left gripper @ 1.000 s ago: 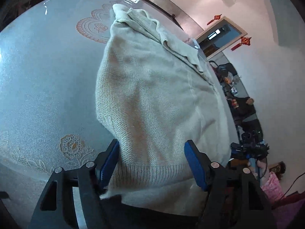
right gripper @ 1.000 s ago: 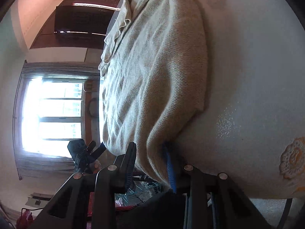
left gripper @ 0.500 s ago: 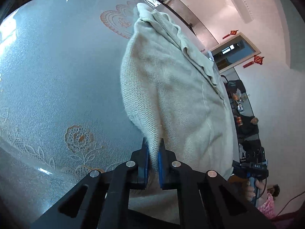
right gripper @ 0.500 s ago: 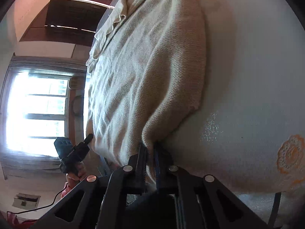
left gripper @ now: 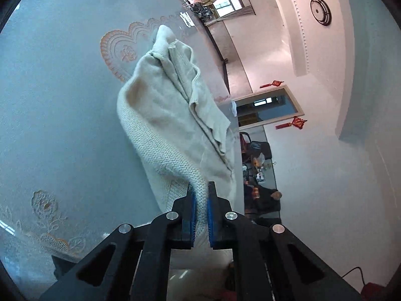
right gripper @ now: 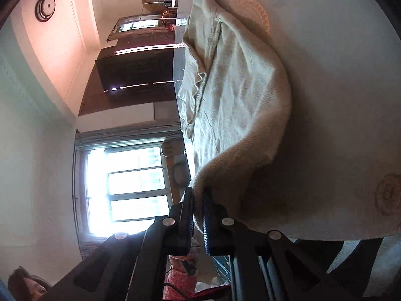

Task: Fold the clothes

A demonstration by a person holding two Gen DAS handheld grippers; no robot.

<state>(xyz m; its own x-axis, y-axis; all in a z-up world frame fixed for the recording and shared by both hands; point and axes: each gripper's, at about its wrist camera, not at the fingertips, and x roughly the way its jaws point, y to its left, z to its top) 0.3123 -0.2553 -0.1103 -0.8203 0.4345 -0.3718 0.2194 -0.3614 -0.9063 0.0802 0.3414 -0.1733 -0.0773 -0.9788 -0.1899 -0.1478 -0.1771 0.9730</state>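
A cream knit sweater (left gripper: 173, 123) lies on a table with a pale embroidered cloth (left gripper: 55, 100). My left gripper (left gripper: 200, 190) is shut on the sweater's ribbed bottom hem and holds that corner lifted off the table. In the right wrist view the same sweater (right gripper: 238, 95) rises from the table (right gripper: 338, 75), and my right gripper (right gripper: 198, 195) is shut on the hem's other corner, also lifted. The sweater's far end with the collar still rests on the table.
Orange lace patterns (left gripper: 120, 50) mark the cloth near the sweater's far end. The table's near edge (left gripper: 50, 248) is just below my left gripper. A bright window (right gripper: 130, 183) and a dark cabinet (right gripper: 135, 75) stand beyond the table. A person (left gripper: 263, 195) sits off to the side.
Both grippers closed on the sweater's bottom hem, then lifted it. The near half of the sweater has come up off the table and bunched narrower.
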